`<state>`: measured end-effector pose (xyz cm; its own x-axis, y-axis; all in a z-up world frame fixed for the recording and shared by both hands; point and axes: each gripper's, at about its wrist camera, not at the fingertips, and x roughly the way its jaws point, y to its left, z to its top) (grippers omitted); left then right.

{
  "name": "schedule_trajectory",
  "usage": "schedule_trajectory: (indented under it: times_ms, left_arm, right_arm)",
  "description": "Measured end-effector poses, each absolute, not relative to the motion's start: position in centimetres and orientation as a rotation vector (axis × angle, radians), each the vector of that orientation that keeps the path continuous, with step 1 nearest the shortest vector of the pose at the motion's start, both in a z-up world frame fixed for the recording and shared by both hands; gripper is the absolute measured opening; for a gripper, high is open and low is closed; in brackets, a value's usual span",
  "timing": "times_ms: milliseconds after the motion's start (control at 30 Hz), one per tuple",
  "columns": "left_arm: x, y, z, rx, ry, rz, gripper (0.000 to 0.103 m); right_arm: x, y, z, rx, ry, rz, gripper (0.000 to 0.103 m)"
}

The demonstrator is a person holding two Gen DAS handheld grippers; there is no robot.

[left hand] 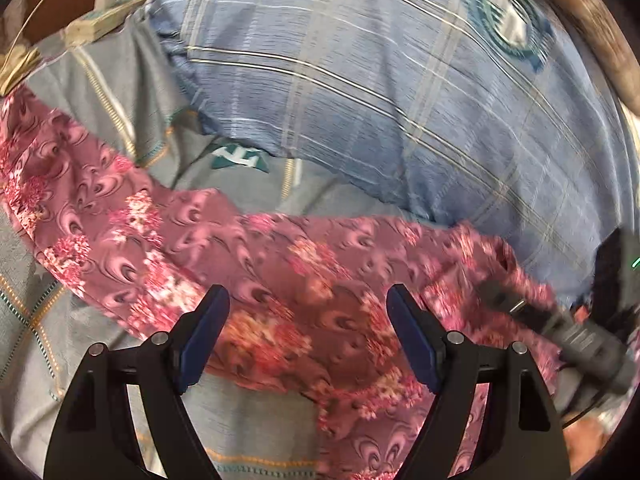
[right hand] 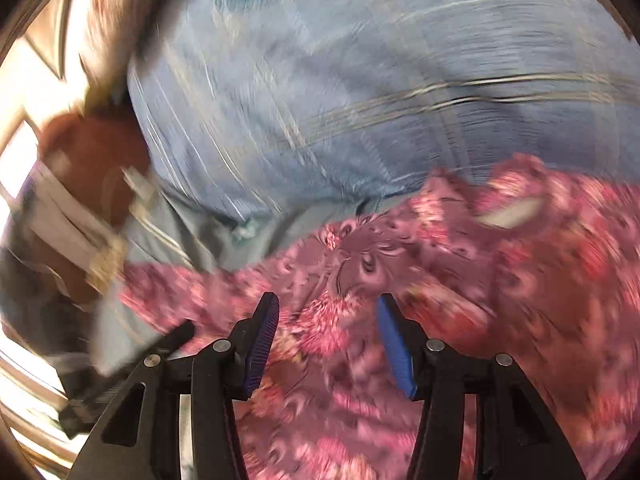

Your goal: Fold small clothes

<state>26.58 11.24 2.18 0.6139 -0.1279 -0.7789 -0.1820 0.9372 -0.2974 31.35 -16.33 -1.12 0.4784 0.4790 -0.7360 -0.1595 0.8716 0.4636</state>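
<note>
A pink floral garment (left hand: 280,248) lies crumpled in a long band across a grey-blue bedsheet (left hand: 256,420). My left gripper (left hand: 307,292) hovers over its middle, jaws wide open, blue pads clear of the cloth. In the right wrist view the same garment (right hand: 520,280) fills the lower right, blurred by motion. My right gripper (right hand: 328,299) is over a bunched fold, its jaws about half apart with cloth below and between them but not pinched. The right gripper's dark body (left hand: 580,336) shows at the right edge of the left wrist view.
A large blue plaid pillow (left hand: 380,80) lies just behind the garment and shows again as a pillow (right hand: 320,80) in the right wrist view. A white charger on a power strip (left hand: 108,12) sits at the far left. A curved wooden bed edge (left hand: 592,12) runs along the top right.
</note>
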Motion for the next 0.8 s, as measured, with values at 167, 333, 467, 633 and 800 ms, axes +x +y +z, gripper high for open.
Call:
schedule_trajectory:
  times_ms: [167, 333, 467, 633, 800]
  left_arm:
    - [26.4, 14.2, 2.6, -0.424, 0.868, 0.088, 0.081]
    - [26.4, 15.5, 1.9, -0.474, 0.887, 0.097, 0.081]
    - [26.2, 15.8, 2.3, -0.499, 0.865, 0.098, 0.081]
    - [26.3, 15.3, 2.2, -0.485, 0.864, 0.093, 0.081]
    - [27.0, 13.3, 1.8, -0.457, 0.89, 0.038, 0.081]
  right_arm:
    - [31.1, -11.9, -4.3, 0.123, 1.06, 0.318, 0.052]
    - [29.7, -11.8, -2.9, 0.068, 0.917, 0.322, 0.005]
    - [28.3, -10.8, -0.4, 0.172, 0.854, 0.456, 0.005]
    - [28.0, -7.5, -3.5, 0.176, 0.96, 0.572, 0.007]
    - [25.8, -11.8, -4.2, 0.325, 0.95, 0.55, 0.015]
